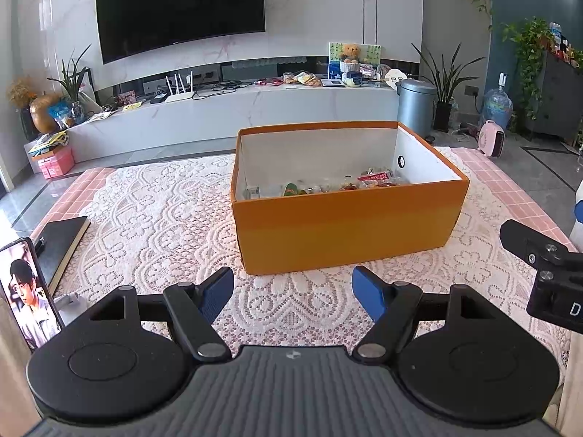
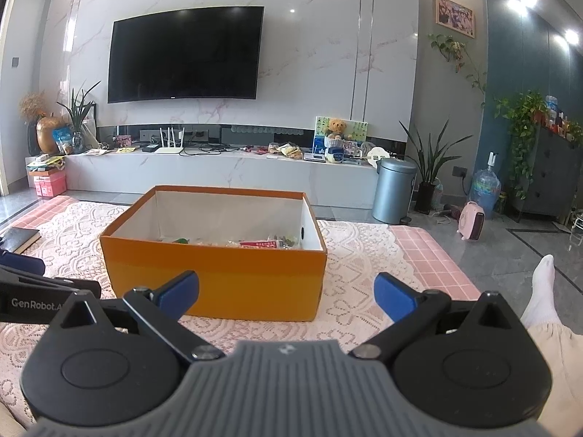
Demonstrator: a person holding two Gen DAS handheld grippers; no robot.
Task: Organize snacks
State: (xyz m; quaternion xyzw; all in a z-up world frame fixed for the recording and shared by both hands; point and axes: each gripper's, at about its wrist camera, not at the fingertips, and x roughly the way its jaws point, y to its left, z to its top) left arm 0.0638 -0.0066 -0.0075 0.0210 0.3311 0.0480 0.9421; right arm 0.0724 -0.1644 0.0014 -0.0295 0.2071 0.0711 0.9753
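Observation:
An orange cardboard box [image 1: 342, 233] with white inner walls stands on the lace cloth ahead of both grippers; in the right wrist view the box [image 2: 215, 276] is centre left. Several snack packets [image 1: 375, 179] lie on its floor, among them a green one [image 1: 290, 190] and a red-labelled one [image 2: 263, 244]. My left gripper [image 1: 292, 294] hovers open over the cloth just short of the box's near wall, nothing between its blue pads. My right gripper [image 2: 286, 295] is open too, empty, near the box's front right corner. Part of the right gripper [image 1: 546, 266] shows at the left wrist view's right edge.
A phone [image 1: 27, 291] with a video playing leans at the near left beside a black book [image 1: 62, 244]. Pink checked table edges [image 2: 430, 258] flank the lace. Beyond are a TV bench [image 1: 233, 109], a metal bin [image 2: 393, 189], a pink heater [image 2: 472, 220]. A person's socked foot [image 2: 543, 287] shows right.

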